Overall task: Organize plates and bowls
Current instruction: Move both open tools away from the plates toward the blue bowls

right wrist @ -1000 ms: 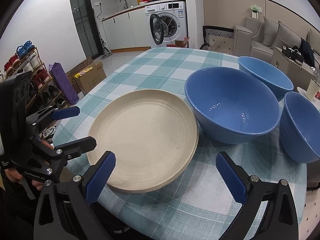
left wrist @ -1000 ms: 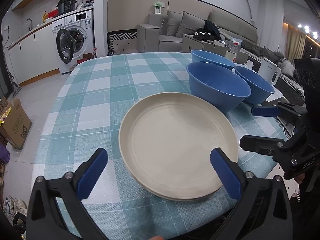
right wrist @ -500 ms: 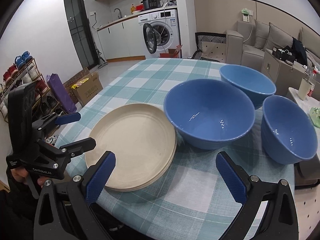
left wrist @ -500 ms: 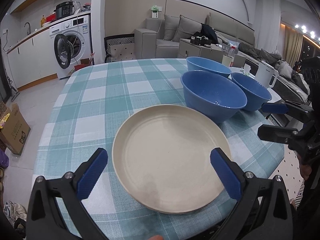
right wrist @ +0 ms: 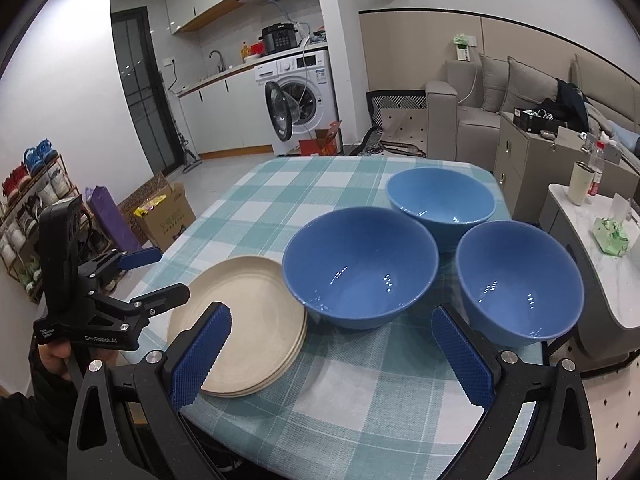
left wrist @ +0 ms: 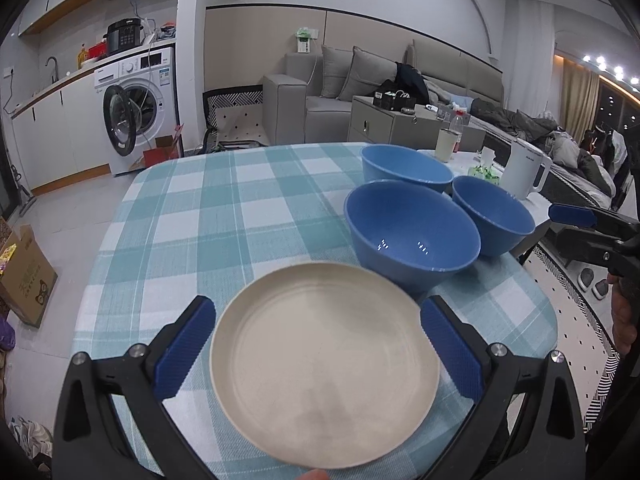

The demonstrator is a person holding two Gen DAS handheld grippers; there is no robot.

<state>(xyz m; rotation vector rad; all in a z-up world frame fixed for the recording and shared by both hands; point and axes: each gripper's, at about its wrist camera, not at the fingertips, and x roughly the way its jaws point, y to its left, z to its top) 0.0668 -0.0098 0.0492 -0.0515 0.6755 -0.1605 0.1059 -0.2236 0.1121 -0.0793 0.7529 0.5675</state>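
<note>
A stack of cream plates (left wrist: 324, 364) lies near the front edge of the table, also seen as cream plates (right wrist: 240, 324) in the right wrist view. Three blue bowls stand upright behind it: a near bowl (right wrist: 360, 264), a far bowl (right wrist: 440, 200) and a right bowl (right wrist: 518, 280). My left gripper (left wrist: 317, 306) is open, its fingers wider apart than the plates and holding nothing. From the right wrist view it, the left gripper (right wrist: 154, 276), hangs at the plates' left rim. My right gripper (right wrist: 331, 314) is open and empty, in front of the near bowl.
A teal checked cloth (left wrist: 224, 216) covers the table; its front and right edges are close to both grippers. A side table with a white kettle (left wrist: 524, 174) stands to the right. Cardboard boxes (right wrist: 164, 220) sit on the floor at the left. A hand (right wrist: 56, 356) holds the left gripper.
Both grippers have drawn back and risen from the table, so plates and bowls look smaller and lower. Plates and bowls have not moved. Both stay open.
</note>
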